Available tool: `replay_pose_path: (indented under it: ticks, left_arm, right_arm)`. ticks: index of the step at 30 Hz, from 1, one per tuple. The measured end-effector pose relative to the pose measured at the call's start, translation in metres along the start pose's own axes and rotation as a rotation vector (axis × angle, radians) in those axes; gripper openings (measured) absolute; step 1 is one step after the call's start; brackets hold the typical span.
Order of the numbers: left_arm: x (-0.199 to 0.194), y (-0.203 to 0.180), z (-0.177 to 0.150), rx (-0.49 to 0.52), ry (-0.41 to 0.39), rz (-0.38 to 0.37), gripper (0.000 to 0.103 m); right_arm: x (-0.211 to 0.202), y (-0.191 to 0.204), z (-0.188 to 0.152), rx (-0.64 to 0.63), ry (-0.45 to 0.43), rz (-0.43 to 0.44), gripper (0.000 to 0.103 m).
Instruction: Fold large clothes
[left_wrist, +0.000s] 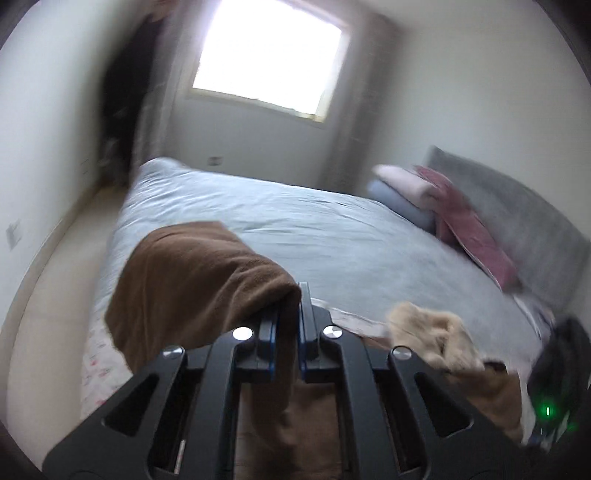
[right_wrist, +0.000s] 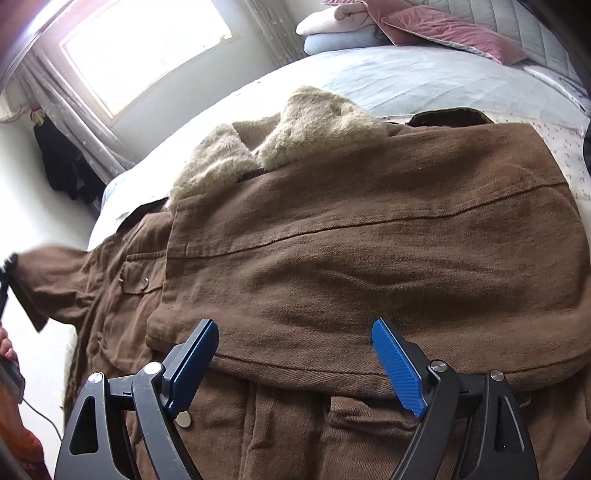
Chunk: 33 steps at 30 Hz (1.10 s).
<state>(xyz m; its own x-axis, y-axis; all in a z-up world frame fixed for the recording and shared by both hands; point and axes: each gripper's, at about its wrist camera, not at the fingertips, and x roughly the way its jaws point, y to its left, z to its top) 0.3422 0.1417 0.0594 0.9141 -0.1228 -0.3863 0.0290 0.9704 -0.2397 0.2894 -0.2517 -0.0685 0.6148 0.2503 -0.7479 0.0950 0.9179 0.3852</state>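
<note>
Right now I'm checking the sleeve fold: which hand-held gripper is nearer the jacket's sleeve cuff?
Left. The left hand-held gripper is shut on the sleeve cuff; the right hand-held gripper hovers open over the jacket's body.

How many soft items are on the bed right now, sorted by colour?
Brown: 1, the jacket with a beige fleece collar, its sleeve clamped in the left gripper
Pink-white: 1, folded blanket
Light blue: 1, folded blanket
Maroon: 1, cushion
Total: 4
The right gripper is open above the jacket.
</note>
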Motion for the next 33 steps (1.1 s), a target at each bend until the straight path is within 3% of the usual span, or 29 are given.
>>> replay_pose_path:
  ticks: [5, 8, 9, 10, 11, 12, 14, 15, 16, 18, 20, 21, 24, 27, 30, 33]
  left_arm:
    - [0.023, -0.075, -0.024, 0.162, 0.127, -0.201, 0.009]
    - [0.052, -0.115, -0.062, 0.193, 0.310, -0.345, 0.011]
    - [0.067, -0.128, -0.082, 0.213, 0.397, -0.370, 0.017]
    - [0.074, -0.138, -0.096, 0.234, 0.450, -0.374, 0.024]
    - [0.079, -0.147, -0.112, 0.253, 0.481, -0.367, 0.025]
    - [0.082, -0.148, -0.125, 0.257, 0.468, -0.370, 0.026]
    - [0.085, -0.138, -0.144, 0.203, 0.405, -0.431, 0.041]
    - [0.086, -0.128, -0.152, 0.145, 0.403, -0.480, 0.053]
    - [0.090, -0.127, -0.153, 0.125, 0.445, -0.503, 0.057]
    - [0.092, -0.129, -0.140, 0.162, 0.544, -0.517, 0.057]
    - [0.076, -0.120, -0.124, 0.164, 0.524, -0.554, 0.059]
    - [0.070, -0.118, -0.118, 0.170, 0.523, -0.584, 0.065]
    - [0.047, -0.098, -0.092, 0.154, 0.483, -0.625, 0.066]
    - [0.031, -0.074, -0.071, 0.092, 0.388, -0.610, 0.077]
    - [0.027, -0.045, -0.058, 0.024, 0.337, -0.576, 0.078]
    - [0.040, -0.015, -0.057, -0.051, 0.319, -0.487, 0.078]
  right_arm:
    - [-0.003, -0.007, 0.003, 0.030, -0.009, 0.009, 0.086]
    - [-0.004, -0.011, 0.004, 0.044, -0.015, 0.018, 0.086]
    - [-0.004, -0.012, 0.003, 0.045, -0.017, 0.021, 0.086]
    - [-0.005, -0.012, 0.003, 0.045, -0.018, 0.022, 0.086]
    - [-0.004, -0.012, 0.003, 0.043, -0.019, 0.023, 0.086]
    - [-0.004, -0.012, 0.003, 0.034, -0.022, 0.020, 0.086]
    - [-0.005, -0.012, 0.001, 0.020, -0.030, 0.009, 0.086]
    - [-0.004, -0.011, 0.000, 0.008, -0.038, -0.004, 0.086]
    - [-0.003, -0.009, 0.000, -0.002, -0.040, -0.013, 0.086]
    - [-0.003, -0.003, 0.000, -0.033, -0.038, -0.048, 0.086]
    - [-0.005, 0.003, -0.001, -0.035, -0.047, -0.074, 0.086]
    - [-0.007, 0.008, -0.001, -0.036, -0.048, -0.081, 0.086]
    - [-0.013, 0.025, -0.001, -0.025, -0.031, -0.037, 0.086]
    - [-0.024, 0.053, 0.001, -0.080, -0.001, 0.004, 0.086]
    - [-0.036, 0.091, 0.007, -0.191, 0.003, -0.007, 0.086]
    - [-0.039, 0.128, 0.010, -0.289, -0.013, -0.002, 0.086]
